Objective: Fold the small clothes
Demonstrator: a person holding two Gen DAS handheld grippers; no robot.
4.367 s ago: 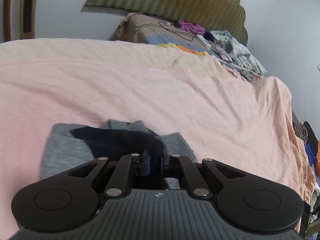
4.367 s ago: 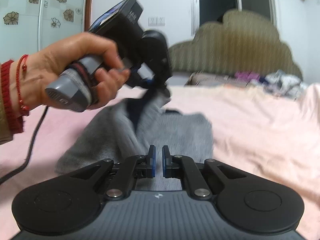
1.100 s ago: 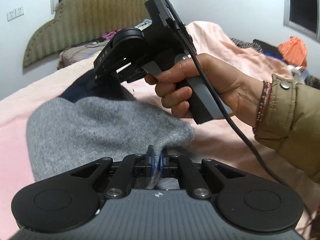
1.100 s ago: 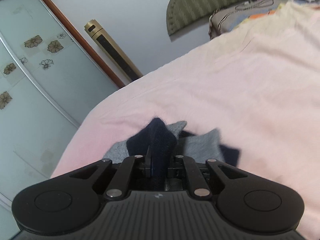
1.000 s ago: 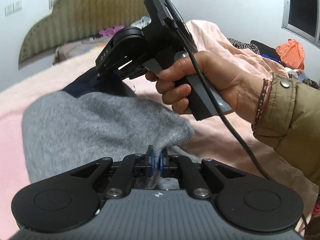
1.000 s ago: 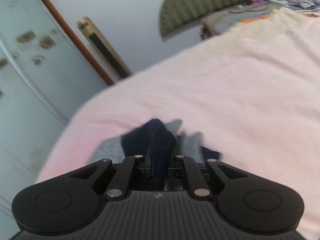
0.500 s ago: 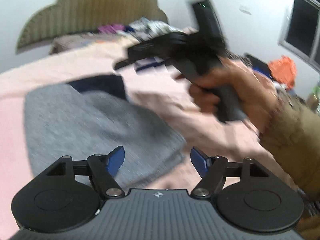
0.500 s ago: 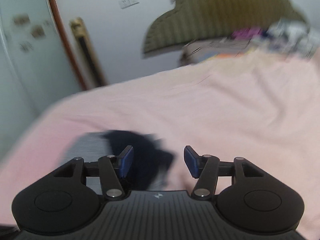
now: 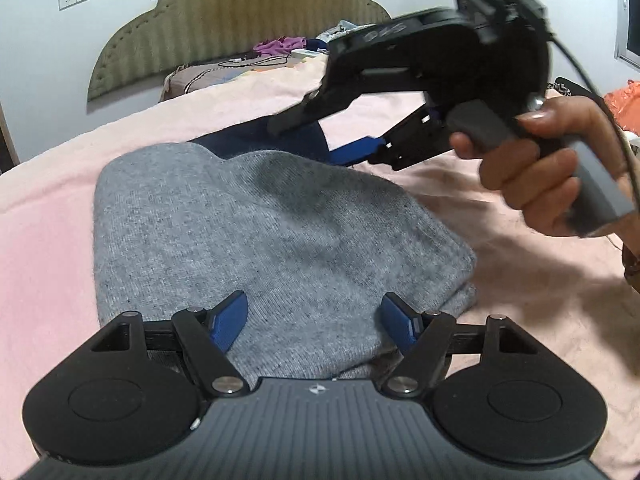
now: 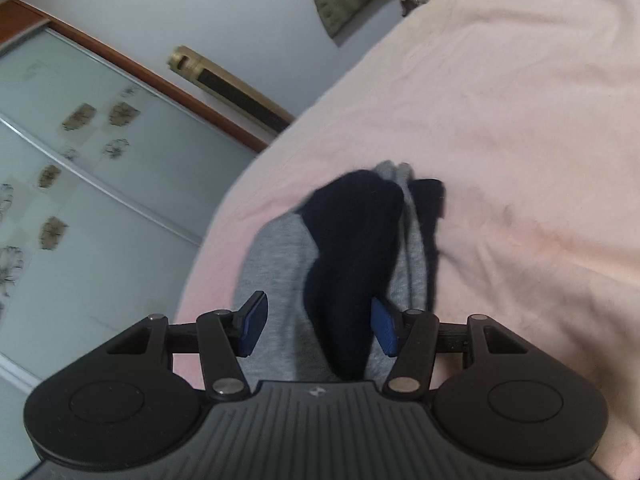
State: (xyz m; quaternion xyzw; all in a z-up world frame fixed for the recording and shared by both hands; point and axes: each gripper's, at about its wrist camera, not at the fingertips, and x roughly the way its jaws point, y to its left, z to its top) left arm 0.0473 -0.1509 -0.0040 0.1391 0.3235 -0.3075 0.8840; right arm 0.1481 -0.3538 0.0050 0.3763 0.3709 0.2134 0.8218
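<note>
Grippers spread wide over one folded gray garment on the pink bed.

Your left gripper (image 9: 314,322) hovers with blue pads apart, empty, above the gray knit garment (image 9: 256,236). Your right gripper (image 10: 318,326) is equally wide and empty over its navy band (image 10: 352,248). The garment's long axis runs from you toward the headboard (image 9: 236,24), navy end farthest.

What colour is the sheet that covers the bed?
The sheet is pale pink; the right wrist view shows it best.
</note>
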